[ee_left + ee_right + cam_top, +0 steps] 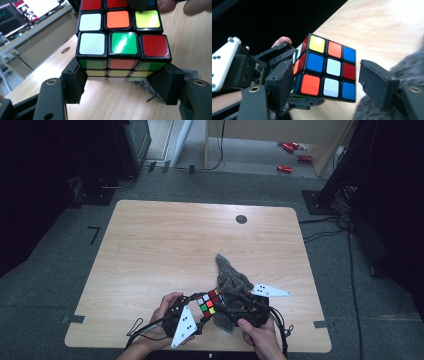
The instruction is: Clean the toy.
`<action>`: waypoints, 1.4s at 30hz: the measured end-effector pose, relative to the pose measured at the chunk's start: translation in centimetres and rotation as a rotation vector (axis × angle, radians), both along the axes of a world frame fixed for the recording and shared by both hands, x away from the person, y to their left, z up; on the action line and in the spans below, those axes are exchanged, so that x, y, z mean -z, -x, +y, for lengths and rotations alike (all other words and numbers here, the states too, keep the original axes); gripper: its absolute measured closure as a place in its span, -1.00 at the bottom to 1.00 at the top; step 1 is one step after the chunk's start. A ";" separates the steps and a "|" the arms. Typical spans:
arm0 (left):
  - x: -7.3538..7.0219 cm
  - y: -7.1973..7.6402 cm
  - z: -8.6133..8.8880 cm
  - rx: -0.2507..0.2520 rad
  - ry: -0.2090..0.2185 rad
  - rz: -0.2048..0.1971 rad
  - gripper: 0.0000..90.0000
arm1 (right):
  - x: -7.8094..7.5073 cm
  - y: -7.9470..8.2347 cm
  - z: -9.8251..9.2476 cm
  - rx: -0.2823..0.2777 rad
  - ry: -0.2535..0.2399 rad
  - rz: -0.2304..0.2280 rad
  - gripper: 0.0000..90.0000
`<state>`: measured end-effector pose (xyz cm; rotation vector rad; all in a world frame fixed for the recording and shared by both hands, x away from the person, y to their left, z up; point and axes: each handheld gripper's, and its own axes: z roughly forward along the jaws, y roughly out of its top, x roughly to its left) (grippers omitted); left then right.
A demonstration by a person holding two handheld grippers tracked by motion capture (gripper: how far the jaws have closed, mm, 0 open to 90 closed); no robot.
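Left gripper view: left hand-held gripper [120,87] clamps the puzzle cube [120,47]; right hand-held gripper [325,82] straddles it, jaws apart.

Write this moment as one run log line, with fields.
left gripper: shut on cube | right gripper: open around cube, no contact visible | grey cloth: on table, beside cube

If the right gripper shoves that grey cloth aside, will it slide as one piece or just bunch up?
Likely bunch up: the grey cloth already lies crumpled in a soft peaked heap on the table, so it looks floppy. Its fuzzy surface probably drags on the wood rather than gliding. It seems light, and it lies beside the cube, so a push might snag there.
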<state>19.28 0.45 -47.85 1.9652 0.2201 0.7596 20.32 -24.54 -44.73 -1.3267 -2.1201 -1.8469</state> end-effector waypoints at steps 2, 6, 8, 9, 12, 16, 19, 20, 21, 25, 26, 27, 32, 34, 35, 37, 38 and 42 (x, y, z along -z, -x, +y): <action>0.0 -0.3 0.1 0.000 -0.001 0.027 -0.21 | -0.4 0.4 0.1 0.029 0.055 -0.049 -0.31; 0.2 -0.6 -0.1 -0.024 -0.032 0.073 -0.21 | -1.3 1.8 1.7 0.077 0.213 -0.183 -0.28; 0.3 -0.6 -0.3 -0.029 -0.039 0.079 -0.21 | -1.3 1.9 2.0 0.076 0.230 -0.195 -0.29; 0.3 -0.6 -0.4 -0.030 -0.043 0.082 -0.21 | -1.3 2.2 2.7 0.076 0.268 -0.218 -0.32; 0.3 -0.6 -0.7 -0.033 -0.051 0.099 -0.21 | -0.9 2.2 3.4 0.091 0.315 -0.226 -0.38; 0.3 -0.8 -1.0 -0.059 -0.072 0.118 -0.21 | -0.6 2.3 3.9 0.105 0.355 -0.238 -0.41; 0.4 -0.7 -1.3 -0.071 -0.098 0.112 -0.21 | -0.1 2.4 4.8 0.136 0.405 -0.232 -0.42; 0.4 -0.6 -1.4 -0.072 -0.103 0.109 -0.21 | -0.1 2.4 4.8 0.136 0.405 -0.232 -0.42; 0.4 -0.6 -1.5 -0.072 -0.108 0.106 -0.21 | 0.2 2.2 5.1 0.141 0.415 -0.219 -0.42; 0.3 -0.2 -1.8 -0.073 -0.118 0.091 -0.22 | 0.6 2.1 5.3 0.159 0.416 -0.208 -0.44; 0.3 -0.2 -1.8 -0.074 -0.115 0.091 -0.22 | 0.6 2.1 5.2 0.160 0.409 -0.202 -0.45; 0.2 -0.2 -1.8 -0.074 -0.112 0.094 -0.22 | 0.6 2.1 5.2 0.160 0.409 -0.202 -0.45; 0.1 -0.4 -1.7 -0.064 -0.087 0.137 -0.22 | 0.8 1.8 4.9 0.156 0.377 -0.184 -0.47; 0.0 -0.6 -1.7 -0.057 -0.074 0.158 -0.22 | 0.8 1.8 4.8 0.153 0.375 -0.185 -0.47; 0.0 -0.6 -1.7 -0.056 -0.072 0.161 -0.22 | 0.8 1.8 4.8 0.152 0.374 -0.185 -0.47; 0.0 -0.6 -1.6 -0.056 -0.066 0.154 -0.22 | 0.8 1.7 4.7 0.150 0.366 -0.186 -0.43; 0.1 -0.6 -1.5 -0.056 -0.064 0.151 -0.22 | 0.8 1.7 4.6 0.150 0.356 -0.179 -0.37; 0.1 -0.7 -1.3 -0.043 -0.040 0.158 -0.23 | 1.0 1.2 3.5 0.141 0.265 -0.119 -0.24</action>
